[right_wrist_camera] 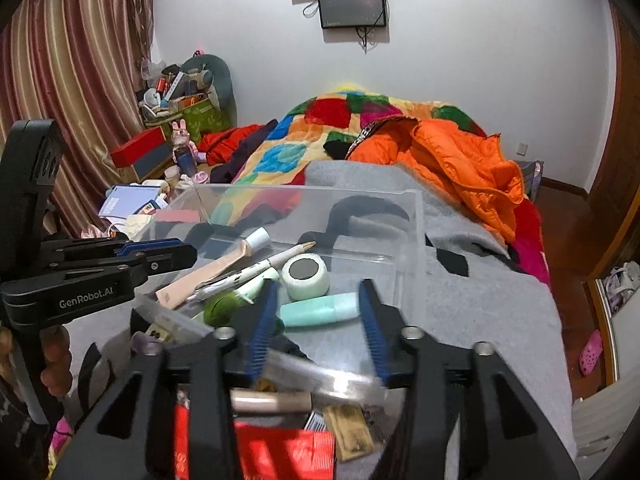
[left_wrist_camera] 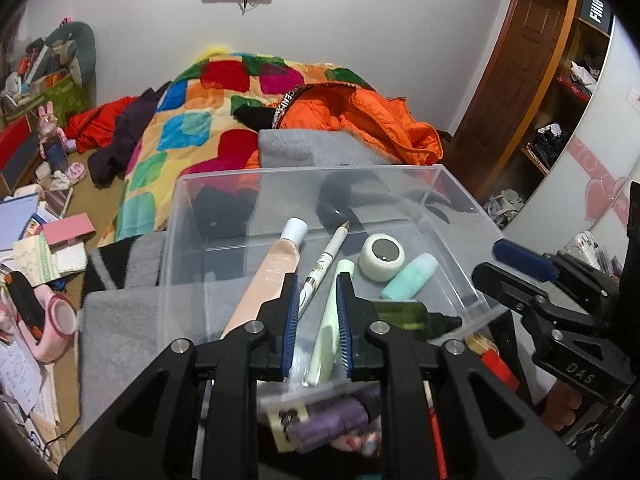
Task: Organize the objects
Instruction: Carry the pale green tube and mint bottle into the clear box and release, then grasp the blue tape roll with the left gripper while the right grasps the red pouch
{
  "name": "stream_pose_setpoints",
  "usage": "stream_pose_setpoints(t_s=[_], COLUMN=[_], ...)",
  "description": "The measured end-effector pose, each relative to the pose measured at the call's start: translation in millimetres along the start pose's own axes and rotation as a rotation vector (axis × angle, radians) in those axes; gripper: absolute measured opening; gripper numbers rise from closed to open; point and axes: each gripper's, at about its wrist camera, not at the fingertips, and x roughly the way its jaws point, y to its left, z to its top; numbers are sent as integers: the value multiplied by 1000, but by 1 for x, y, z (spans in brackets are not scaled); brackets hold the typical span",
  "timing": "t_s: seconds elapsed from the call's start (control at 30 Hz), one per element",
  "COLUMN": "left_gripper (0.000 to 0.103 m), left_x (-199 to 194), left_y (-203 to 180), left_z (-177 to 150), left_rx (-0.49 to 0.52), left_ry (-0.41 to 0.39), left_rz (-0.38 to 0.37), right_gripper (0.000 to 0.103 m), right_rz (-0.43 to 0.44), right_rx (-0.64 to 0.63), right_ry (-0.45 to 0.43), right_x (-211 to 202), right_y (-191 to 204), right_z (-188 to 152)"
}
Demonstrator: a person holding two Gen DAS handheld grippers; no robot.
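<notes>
The room is evenly and softly lit, and only faint shadows are cast. Straight lines are bowed by fisheye distortion, and black vignetting is seen at the corners. Motion blur is shown on the near clear plastic packet (right_wrist_camera: 320, 376). Glare is carried by the transparent plastic bin (left_wrist_camera: 452, 188).

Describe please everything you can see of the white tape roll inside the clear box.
The white tape roll is a short, thick cylinder that looks like soft, textured fabric tape. Its dark hollow core faces up and toward the cameras. It rests on the floor of the clear plastic box, beside the mint tube, right of the white pen. No gripper touches it.
</notes>
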Motion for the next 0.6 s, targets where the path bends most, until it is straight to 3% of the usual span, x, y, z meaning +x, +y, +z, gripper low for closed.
stream_pose_setpoints(t_s=[0.13,0.23,0.33,0.6], left_gripper=[35,44,47,48], left_x=[-23,-39,-53,-66], left_y=[-3,-2,-4,-19], left_z=[-11,-21,-34,-82], left_rx=[6,-2,2,39], left_ry=[-34,-50,-60,-23], left_rz=[4,-4,2,-19], right_gripper=[70,78,82,83], right_rz=[-7,-6,5,8], right_rx=[0,5,15,53], right_ry=[-31,-43,-40,13], right_x=[-21,-34,-42,-49], right_y=[4,6,10,16], right_z=[-8,-15,-23,-56])
